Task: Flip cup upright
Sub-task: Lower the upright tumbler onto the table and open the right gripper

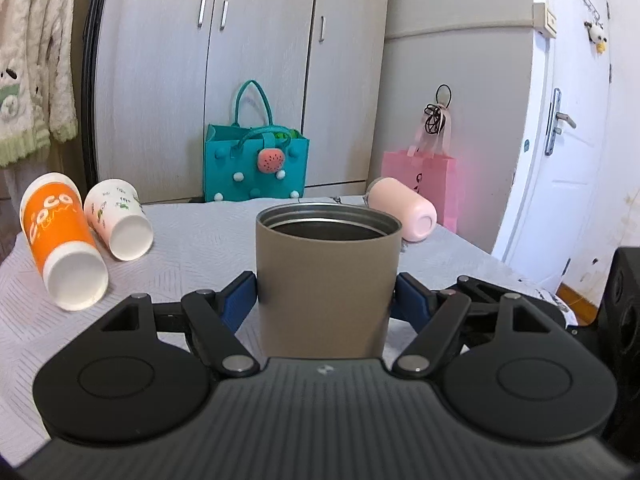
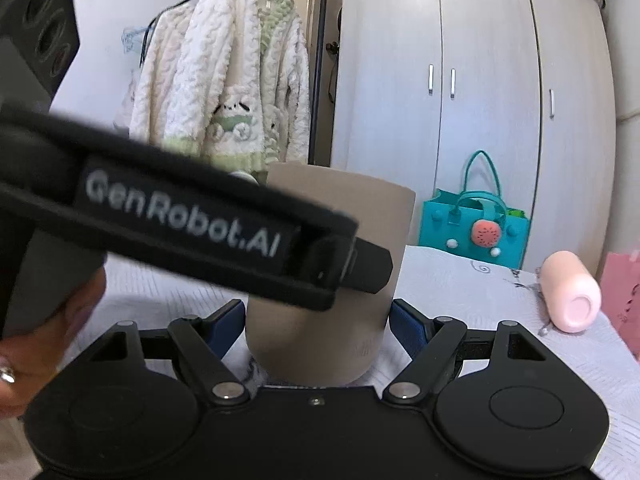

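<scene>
A taupe metal cup (image 1: 326, 280) stands upright with its open mouth up, between the blue pads of my left gripper (image 1: 325, 300), which is shut on its sides. In the right wrist view the same cup (image 2: 320, 344) sits between the blue pads of my right gripper (image 2: 316, 324), which also grips its lower body. The left gripper's black body with a strap (image 2: 192, 216) crosses in front of the cup there. An orange cup (image 1: 60, 236), a white patterned cup (image 1: 120, 220) and a pink cup (image 1: 404, 208) lie on their sides on the table.
The table has a pale grey cloth (image 1: 192, 248). A teal bag (image 1: 256, 164) and a pink bag (image 1: 428, 184) stand behind it by the wardrobe. A door (image 1: 560, 120) is at the right. A white fleece jacket (image 2: 224, 80) hangs at the left.
</scene>
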Tool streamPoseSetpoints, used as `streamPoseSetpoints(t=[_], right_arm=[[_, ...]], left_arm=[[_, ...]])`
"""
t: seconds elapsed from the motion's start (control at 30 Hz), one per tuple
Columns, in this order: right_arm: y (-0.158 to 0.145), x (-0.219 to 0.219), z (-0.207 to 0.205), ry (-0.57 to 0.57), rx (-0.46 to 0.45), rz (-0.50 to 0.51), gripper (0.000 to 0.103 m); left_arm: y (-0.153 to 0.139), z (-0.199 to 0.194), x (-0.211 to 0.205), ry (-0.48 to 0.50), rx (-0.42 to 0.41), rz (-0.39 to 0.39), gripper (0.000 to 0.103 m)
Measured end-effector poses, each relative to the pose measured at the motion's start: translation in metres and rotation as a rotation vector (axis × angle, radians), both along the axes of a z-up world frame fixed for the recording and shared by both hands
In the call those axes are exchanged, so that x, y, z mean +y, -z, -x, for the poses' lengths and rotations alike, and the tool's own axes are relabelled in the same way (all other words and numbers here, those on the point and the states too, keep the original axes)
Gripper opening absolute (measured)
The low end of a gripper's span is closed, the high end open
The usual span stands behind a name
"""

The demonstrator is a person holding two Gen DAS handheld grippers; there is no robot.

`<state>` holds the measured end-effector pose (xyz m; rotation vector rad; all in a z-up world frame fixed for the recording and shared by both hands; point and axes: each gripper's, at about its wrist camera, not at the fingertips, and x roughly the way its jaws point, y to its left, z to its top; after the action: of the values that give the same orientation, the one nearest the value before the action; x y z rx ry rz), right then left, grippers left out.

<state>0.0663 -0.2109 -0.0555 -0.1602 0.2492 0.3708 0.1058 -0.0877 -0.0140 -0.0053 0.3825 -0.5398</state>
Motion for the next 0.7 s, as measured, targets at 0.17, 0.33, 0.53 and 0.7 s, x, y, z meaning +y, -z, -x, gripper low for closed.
streamPoseSetpoints(t=[0.17, 0.33, 0.53, 0.7], right_arm=[[0.003, -0.002, 0.005, 0.008, -0.002, -0.006, 0.082], [0.003, -0.001, 0.005, 0.011, -0.002, -0.008, 0.082], [-0.002, 0.001, 0.011, 0.029, 0.0, -0.001, 0.085], [-0.004, 0.003, 0.024, 0.049, -0.014, -0.002, 0.095]], left_arm=[[0.003, 0.012, -0.007, -0.013, -0.031, -0.035, 0.075], [0.001, 0.013, -0.005, -0.024, -0.006, -0.019, 0.075], [0.001, 0.018, 0.002, -0.033, 0.036, 0.043, 0.079], [-0.001, 0.032, 0.009, -0.064, -0.007, 0.056, 0.089]])
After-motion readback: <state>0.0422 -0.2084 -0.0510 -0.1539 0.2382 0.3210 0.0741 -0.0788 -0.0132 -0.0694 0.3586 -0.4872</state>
